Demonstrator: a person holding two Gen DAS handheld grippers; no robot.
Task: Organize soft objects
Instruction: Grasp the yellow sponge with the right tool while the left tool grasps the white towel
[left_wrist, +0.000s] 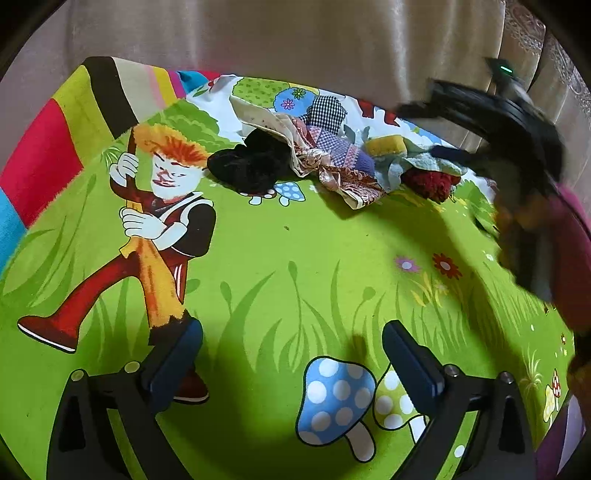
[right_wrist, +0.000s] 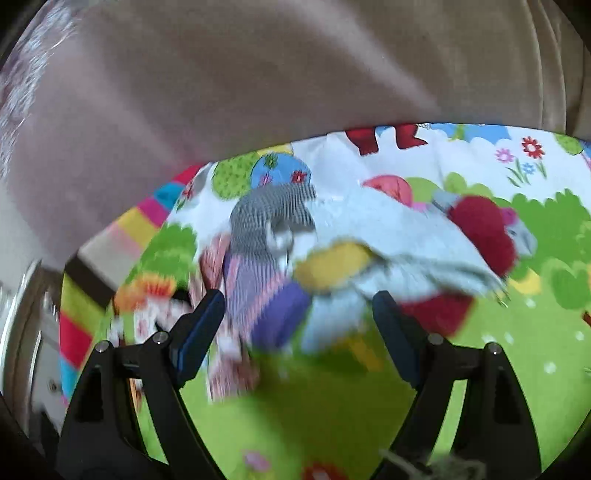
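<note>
No readable text, labels, brands or numbers in either view. The green bedsheet (left_wrist: 295, 236) carries only printed pictures: a cartoon figure, mushrooms, flowers and grass, with no lettering. The pile of cloths (left_wrist: 332, 155) shows checks, stripes and paisley patterns but no tags or print that can be read. The right wrist view is motion-blurred, so any small marking there cannot be made out. A small green light (left_wrist: 505, 69) glows on the blurred dark device at upper right of the left wrist view; no sign or characters beside it.
</note>
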